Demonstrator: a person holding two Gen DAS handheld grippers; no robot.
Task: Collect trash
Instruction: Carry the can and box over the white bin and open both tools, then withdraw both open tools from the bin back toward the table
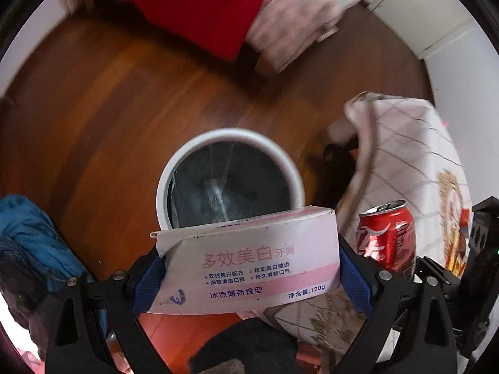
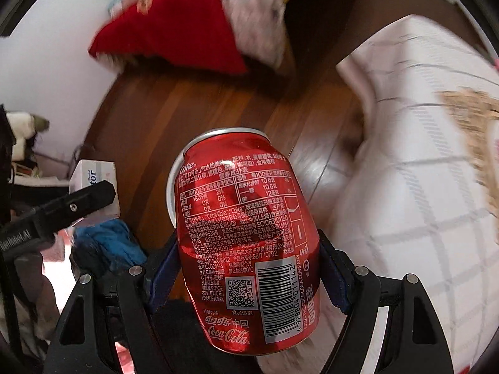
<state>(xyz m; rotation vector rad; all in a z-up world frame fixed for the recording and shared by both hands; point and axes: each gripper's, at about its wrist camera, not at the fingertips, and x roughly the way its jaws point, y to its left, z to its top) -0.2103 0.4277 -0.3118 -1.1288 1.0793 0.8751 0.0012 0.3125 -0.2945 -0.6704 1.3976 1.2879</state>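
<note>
My left gripper [image 1: 246, 268] is shut on a pink and white toothpaste box [image 1: 249, 261], held level above the near rim of a white round trash bin [image 1: 287, 162] lined with a dark bag. My right gripper [image 2: 246, 271] is shut on a red Coca-Cola can [image 2: 240, 233], dented at the sides, its top pointing away. The can also shows in the left wrist view [image 1: 386, 237] at the right. The toothpaste box [image 2: 93, 180] and a left gripper finger [image 2: 78, 205] show at the left of the right wrist view.
The bin stands on a brown wooden floor [image 1: 109, 124]. A white checked quilt [image 1: 405, 155] hangs at the right. Red cloth [image 1: 187, 9] and pale patterned fabric [image 1: 296, 21] lie beyond the bin. Blue cloth [image 1: 28, 233] is at the left, a dark cloth [image 1: 246, 346] below.
</note>
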